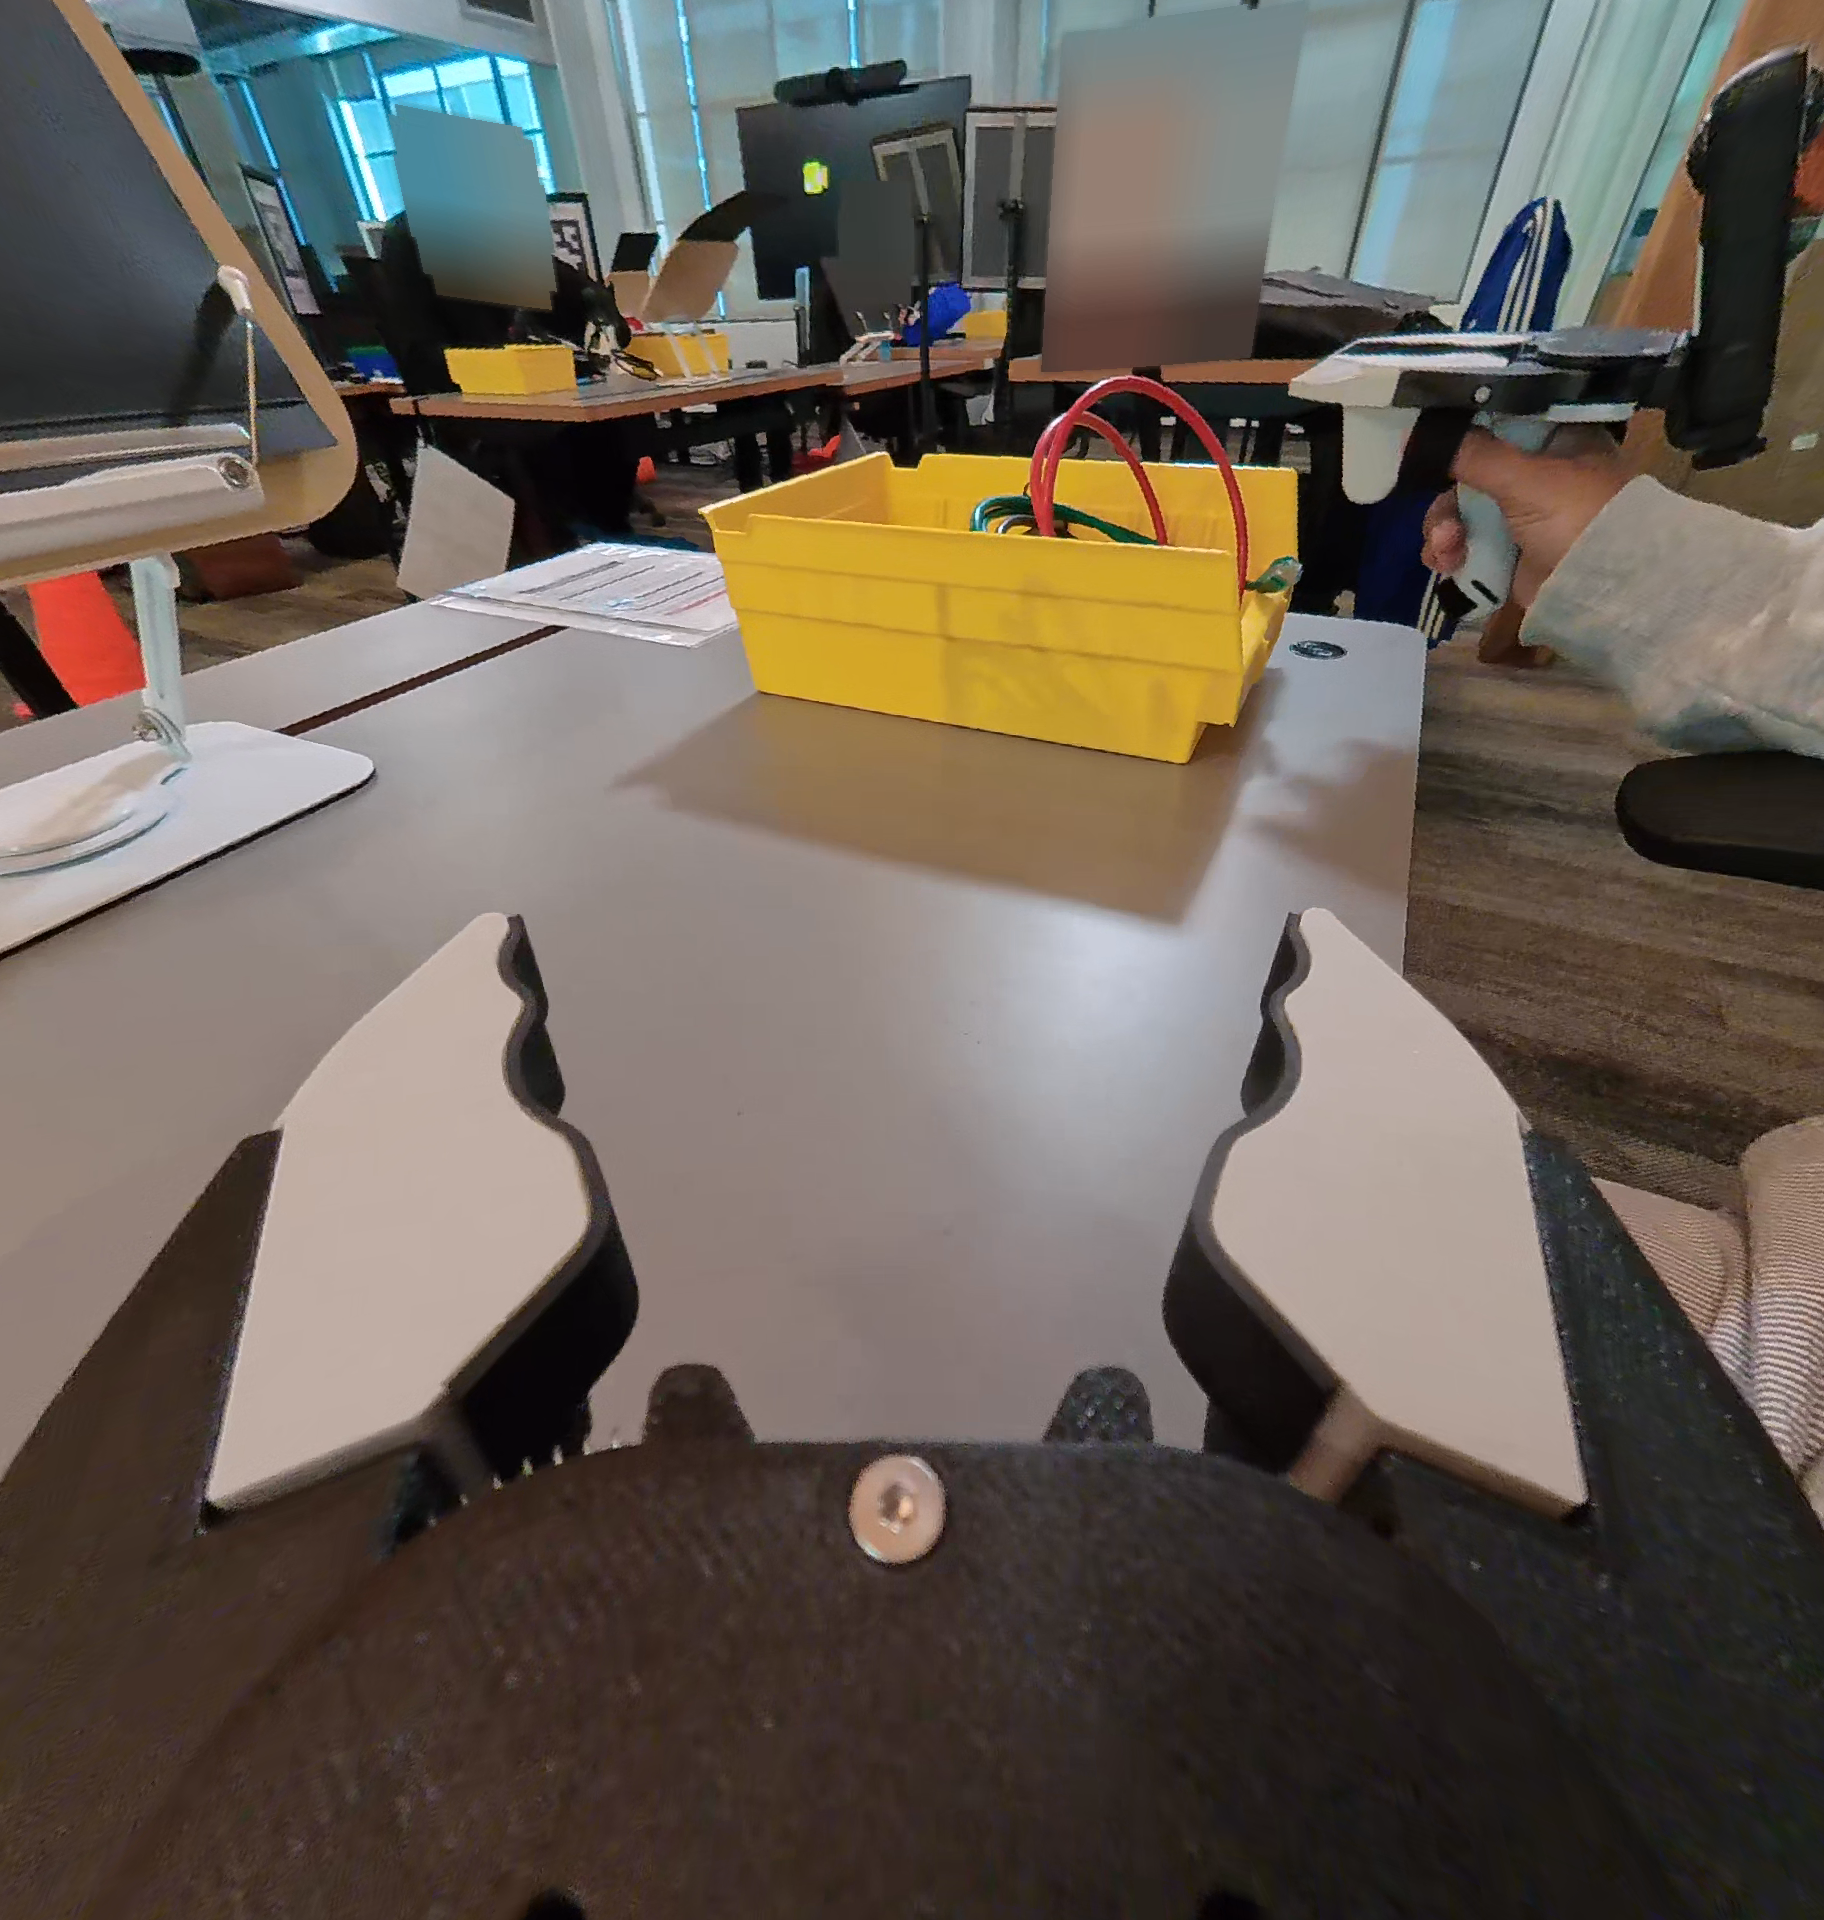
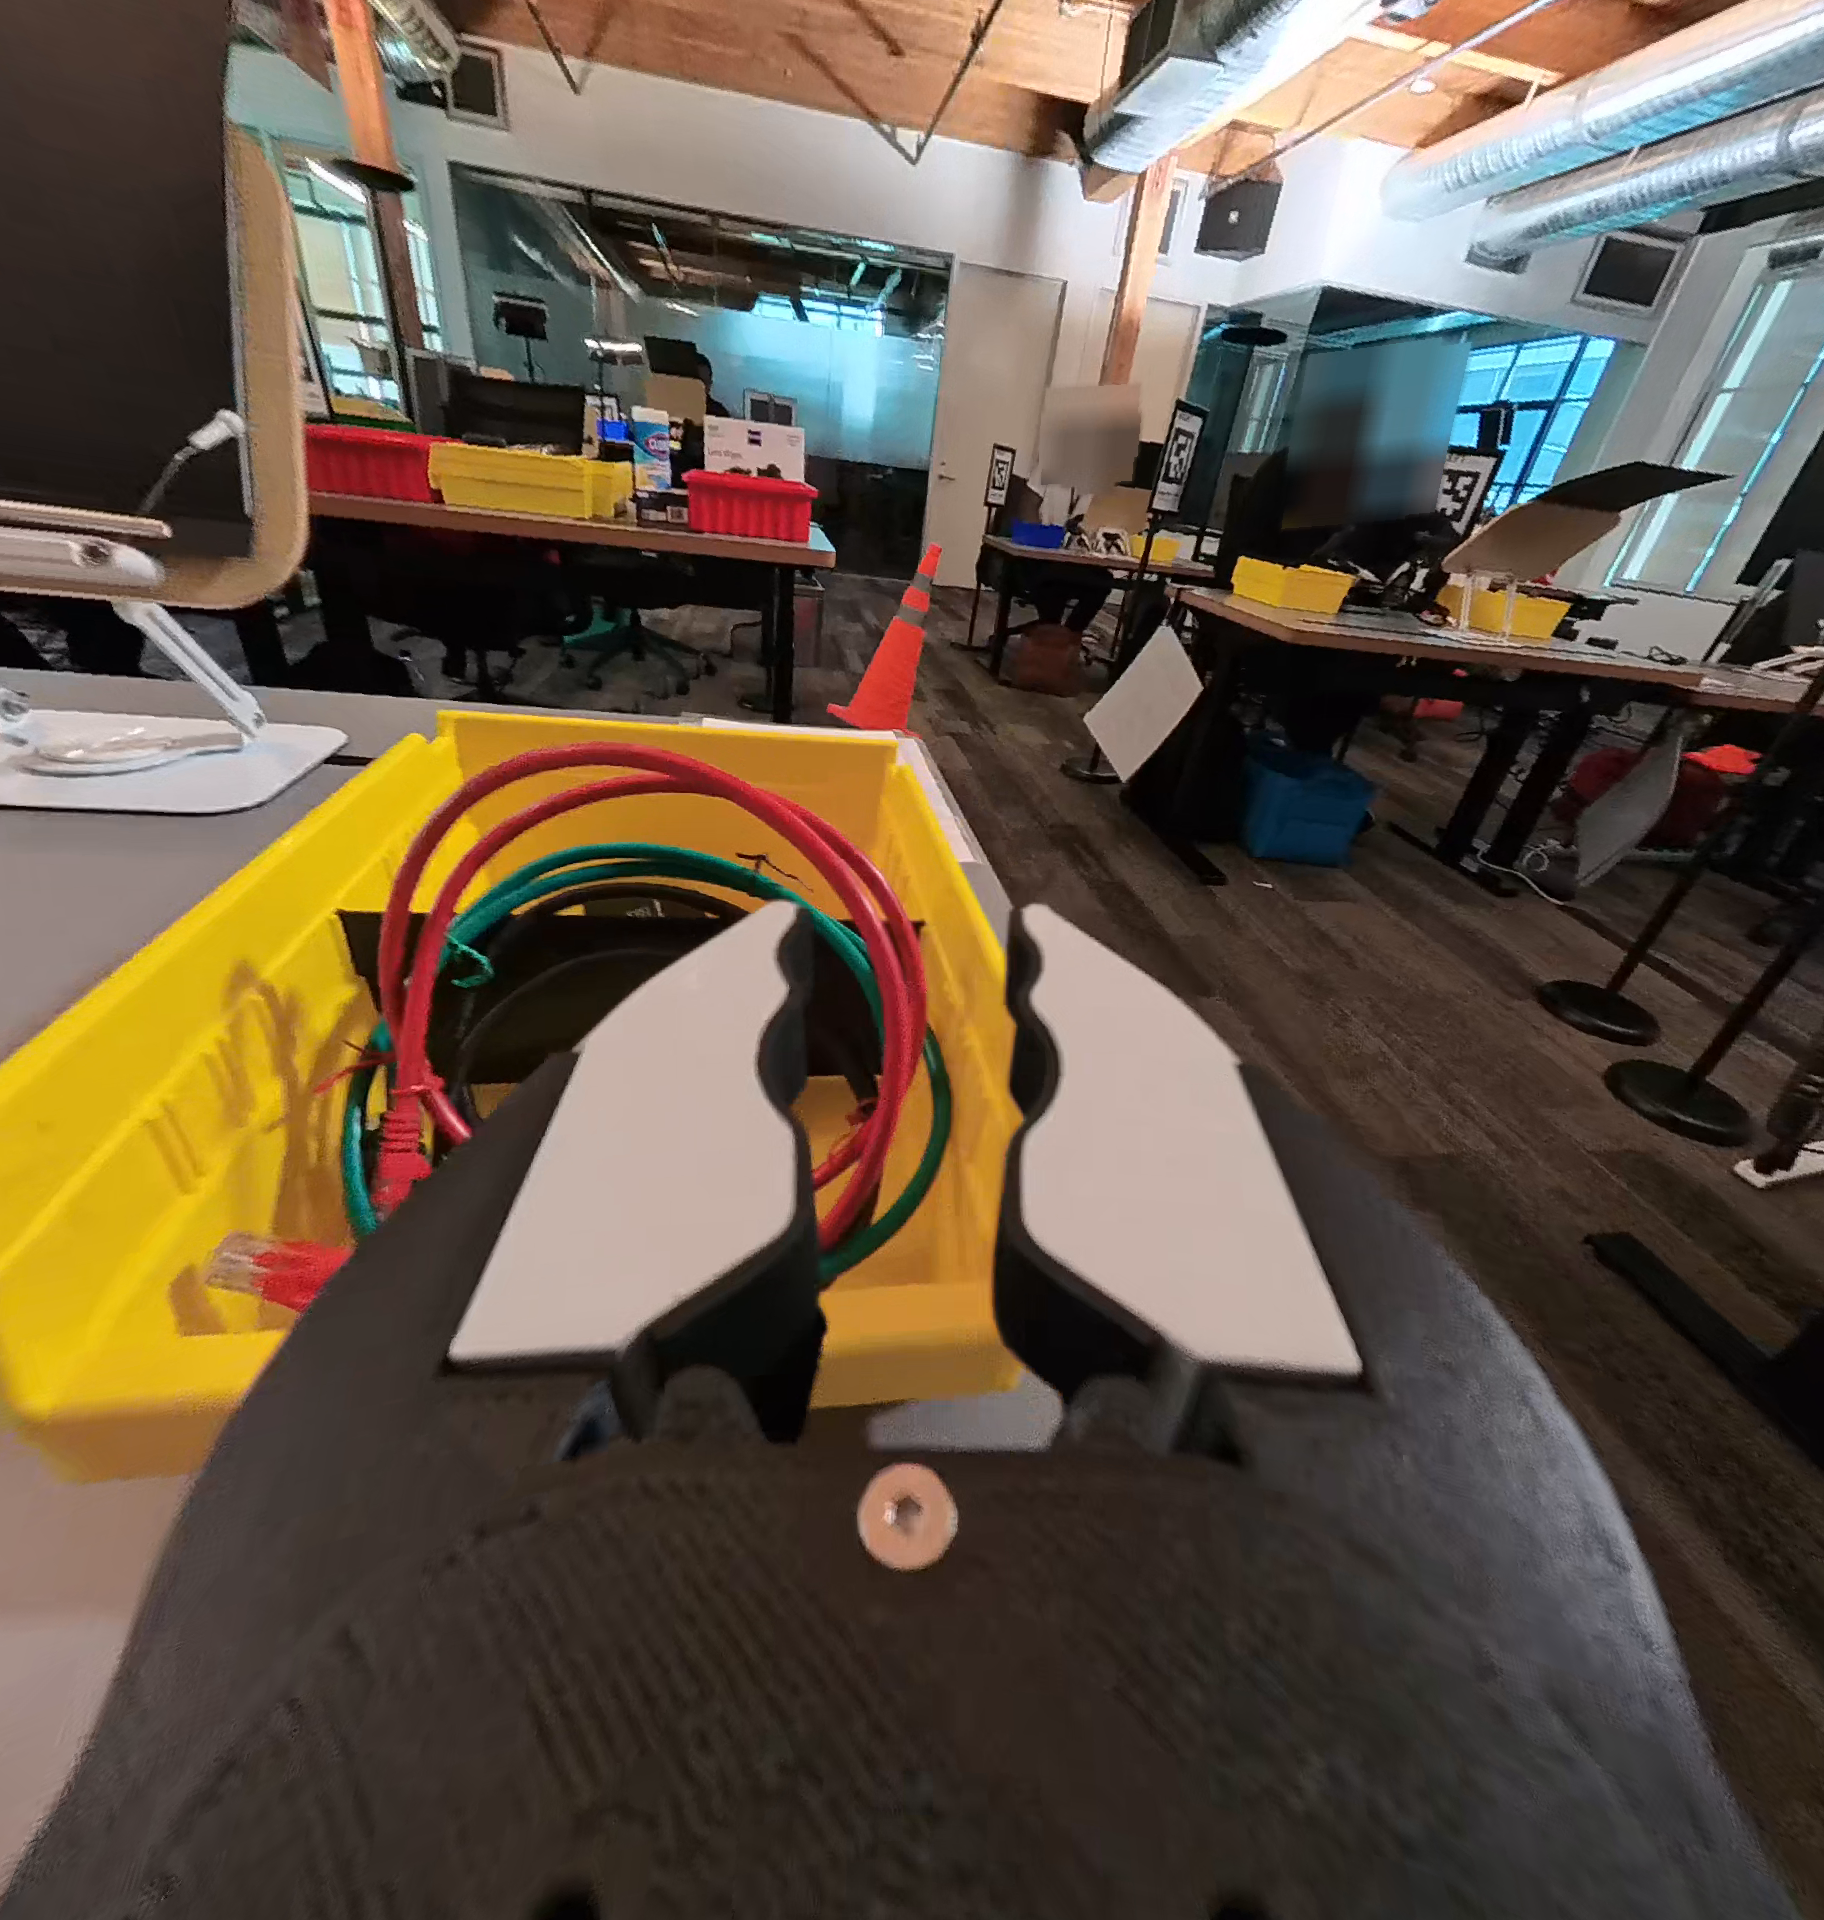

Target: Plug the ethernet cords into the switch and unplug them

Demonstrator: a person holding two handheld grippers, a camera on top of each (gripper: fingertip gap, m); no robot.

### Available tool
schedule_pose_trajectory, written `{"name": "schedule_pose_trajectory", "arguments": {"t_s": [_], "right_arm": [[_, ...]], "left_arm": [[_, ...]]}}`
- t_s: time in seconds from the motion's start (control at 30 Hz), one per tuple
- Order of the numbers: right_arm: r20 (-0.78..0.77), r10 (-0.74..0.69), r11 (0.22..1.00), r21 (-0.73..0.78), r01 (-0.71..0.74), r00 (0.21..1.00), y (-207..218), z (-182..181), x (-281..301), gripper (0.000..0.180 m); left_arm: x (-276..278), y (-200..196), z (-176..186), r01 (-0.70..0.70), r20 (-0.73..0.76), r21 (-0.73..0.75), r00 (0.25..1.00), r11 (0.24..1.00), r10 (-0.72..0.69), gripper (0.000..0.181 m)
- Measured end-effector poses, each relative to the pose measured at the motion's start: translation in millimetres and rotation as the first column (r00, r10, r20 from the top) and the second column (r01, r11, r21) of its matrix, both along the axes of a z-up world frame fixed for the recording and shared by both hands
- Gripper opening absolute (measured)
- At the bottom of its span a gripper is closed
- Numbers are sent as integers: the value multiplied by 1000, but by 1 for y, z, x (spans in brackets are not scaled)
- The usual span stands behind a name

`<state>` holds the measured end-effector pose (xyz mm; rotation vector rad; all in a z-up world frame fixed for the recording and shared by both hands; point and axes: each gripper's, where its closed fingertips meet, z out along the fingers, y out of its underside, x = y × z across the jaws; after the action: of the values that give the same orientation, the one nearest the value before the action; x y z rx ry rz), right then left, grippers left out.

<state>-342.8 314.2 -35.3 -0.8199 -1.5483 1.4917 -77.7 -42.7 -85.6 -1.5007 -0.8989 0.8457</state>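
A yellow bin (image 1: 970, 655) stands on the grey table (image 1: 835, 1091) near its far right edge. It holds a coiled red ethernet cord (image 1: 1188, 416) and a green one (image 1: 1084, 520). My left gripper (image 1: 908, 925) is open wide and empty, low over bare table, well short of the bin. My right gripper (image 2: 908, 920) is open with a narrower gap and empty, just above the bin's (image 2: 139, 1132) right side. There I see the red cord (image 2: 679, 774), its red plug (image 2: 284, 1273), the green cord (image 2: 934, 1122) and a black object (image 2: 534, 997) under them, mostly hidden. The right gripper (image 1: 1334, 379) also shows in the left wrist view, held by a hand.
A screen on a white stand (image 1: 160, 790) is at the table's left. A sheet in a plastic sleeve (image 1: 607, 592) lies behind the bin. The table's right edge (image 1: 1407, 831) drops to the floor, with a chair armrest (image 1: 1739, 831) beside it. An orange cone (image 2: 892, 665) stands beyond.
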Motion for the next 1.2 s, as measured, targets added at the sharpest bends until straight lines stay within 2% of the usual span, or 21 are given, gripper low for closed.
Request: {"name": "schedule_pose_trajectory", "arguments": {"t_s": [0.07,0.17,0.43,0.7,1.0,1.2], "right_arm": [[5,-8,1000,-9,8,1000,8,-2,-3,50],[62,-19,998,-58,23,998,20,-9,-11,58],[224,-49,999,-8,53,973,35,-49,-29,45],[249,-29,999,-29,38,968,33,-46,-35,39],[352,-3,1000,9,0,936,19,-72,-54,35],[369,4,1000,1,-5,930,9,-73,-64,33]], "left_arm": [[1,0,0,10,5,18,1000,1000,-10,128],[0,-1,-2,19,20,46,1000,999,-20,126],[0,1,-4,33,36,85,999,996,-36,124],[9,5,-6,37,42,51,998,998,-39,122],[22,-9,-5,-15,46,70,999,997,12,120],[30,-16,-5,-45,46,75,998,996,41,119]]}}
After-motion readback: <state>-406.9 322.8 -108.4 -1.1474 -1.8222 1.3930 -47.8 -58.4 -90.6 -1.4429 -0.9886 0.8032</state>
